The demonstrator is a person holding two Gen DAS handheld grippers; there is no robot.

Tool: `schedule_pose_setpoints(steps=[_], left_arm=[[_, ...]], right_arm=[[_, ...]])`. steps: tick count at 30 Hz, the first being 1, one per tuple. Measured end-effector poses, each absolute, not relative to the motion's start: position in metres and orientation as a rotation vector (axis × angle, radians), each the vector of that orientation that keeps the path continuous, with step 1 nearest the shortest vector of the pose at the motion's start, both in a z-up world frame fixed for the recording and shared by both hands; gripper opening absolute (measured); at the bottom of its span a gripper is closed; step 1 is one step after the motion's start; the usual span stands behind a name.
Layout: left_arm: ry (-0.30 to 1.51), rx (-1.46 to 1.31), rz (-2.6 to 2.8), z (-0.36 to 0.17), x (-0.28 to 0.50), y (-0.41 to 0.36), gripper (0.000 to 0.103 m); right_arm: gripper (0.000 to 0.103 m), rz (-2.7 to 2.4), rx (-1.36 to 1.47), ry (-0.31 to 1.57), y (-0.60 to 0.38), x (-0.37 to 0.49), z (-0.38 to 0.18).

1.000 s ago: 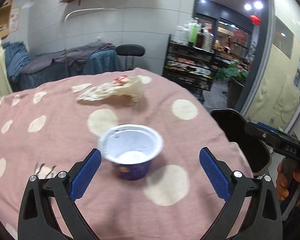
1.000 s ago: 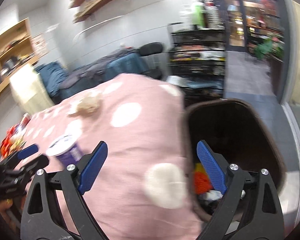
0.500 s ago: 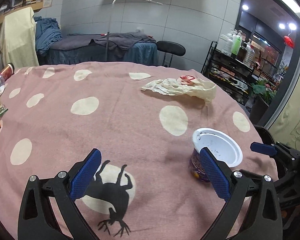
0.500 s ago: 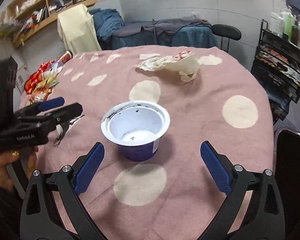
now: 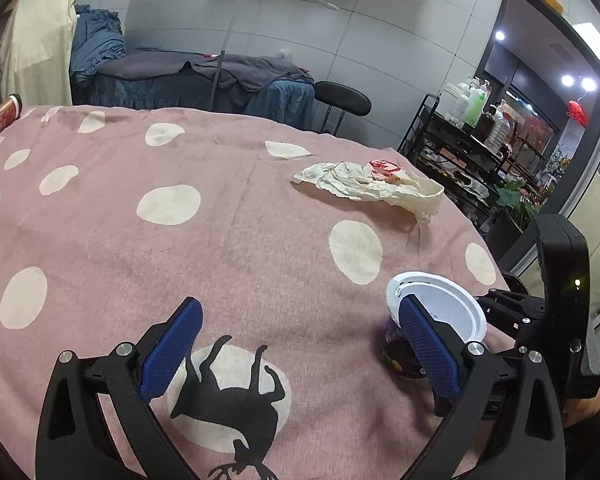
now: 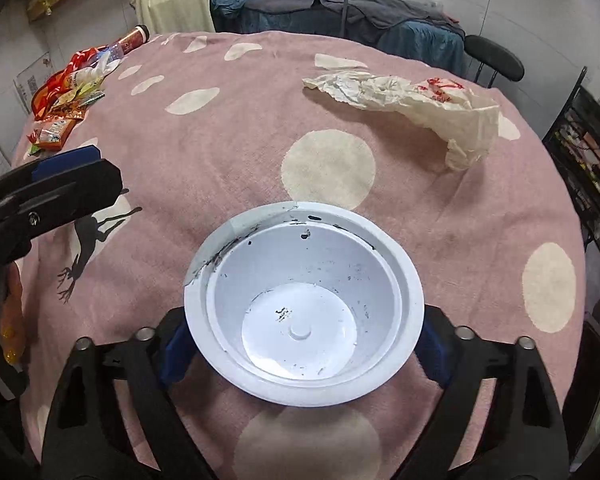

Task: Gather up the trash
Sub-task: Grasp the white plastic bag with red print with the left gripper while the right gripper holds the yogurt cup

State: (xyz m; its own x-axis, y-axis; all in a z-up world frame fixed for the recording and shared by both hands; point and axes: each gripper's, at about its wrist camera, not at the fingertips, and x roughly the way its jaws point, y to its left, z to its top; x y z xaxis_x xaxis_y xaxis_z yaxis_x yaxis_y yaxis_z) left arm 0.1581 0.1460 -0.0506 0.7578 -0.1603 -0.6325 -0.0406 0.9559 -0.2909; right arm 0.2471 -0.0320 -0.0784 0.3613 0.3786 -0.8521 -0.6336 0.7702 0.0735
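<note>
An empty white-and-purple yogurt cup [image 6: 304, 316] stands upright on the pink dotted tablecloth [image 6: 236, 152]. My right gripper [image 6: 300, 348] has a finger on each side of the cup, jaws wide, blue pads under its rim; contact is hidden. The cup also shows at the right of the left wrist view [image 5: 436, 312]. My left gripper [image 5: 296, 344] is open and empty over the deer print [image 5: 228, 404], left of the cup. A crumpled paper wrapper [image 6: 416, 100] lies further back, also in the left wrist view [image 5: 372, 184].
Snack wrappers and a red can [image 6: 72, 92] lie at the table's far left. A black chair [image 5: 340, 104], a bed [image 5: 188, 80] and a shelf rack with bottles [image 5: 468, 128] stand beyond the table. The table edge drops off at right.
My right gripper has moved forward so the cup now sits between its fingers. My left gripper swung left, away from the cup, and stays open.
</note>
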Motion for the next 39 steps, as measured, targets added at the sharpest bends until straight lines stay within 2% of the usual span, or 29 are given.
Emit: schedule_pose_setpoints(steps=[9, 18, 28, 34, 35, 36, 37, 39], left_arm=[[0.742, -0.271, -0.12, -0.05, 0.173, 0.133, 0.097], [0.754, -0.103, -0.197, -0.04, 0.219, 0.092, 0.097], [0.707, 0.077, -0.313, -0.027, 0.277, 0.028, 0.097], [0.751, 0.155, -0.295, -0.039, 0.315, -0.001, 0.097], [0.758, 0.156, -0.28, -0.041, 0.32, -0.002, 0.094], [0.77, 0.146, -0.27, -0.044, 0.327, -0.001, 0.085], [0.782, 0.135, -0.27, -0.046, 0.332, 0.0, 0.08], [0.81, 0.103, -0.263, -0.05, 0.34, 0.003, 0.056]], right_arm=[[0.071, 0.654, -0.116, 0.928, -0.057, 0.247, -0.059], [0.072, 0.537, -0.02, 0.855, -0.117, 0.237, -0.03], [0.072, 0.418, 0.071, 0.844, -0.187, 0.231, -0.03], [0.072, 0.389, 0.098, 0.845, -0.202, 0.231, -0.034], [0.072, 0.388, 0.101, 0.844, -0.204, 0.23, -0.034], [0.072, 0.387, 0.103, 0.843, -0.205, 0.229, -0.034], [0.072, 0.386, 0.105, 0.842, -0.206, 0.229, -0.035], [0.072, 0.381, 0.114, 0.841, -0.209, 0.228, -0.035]])
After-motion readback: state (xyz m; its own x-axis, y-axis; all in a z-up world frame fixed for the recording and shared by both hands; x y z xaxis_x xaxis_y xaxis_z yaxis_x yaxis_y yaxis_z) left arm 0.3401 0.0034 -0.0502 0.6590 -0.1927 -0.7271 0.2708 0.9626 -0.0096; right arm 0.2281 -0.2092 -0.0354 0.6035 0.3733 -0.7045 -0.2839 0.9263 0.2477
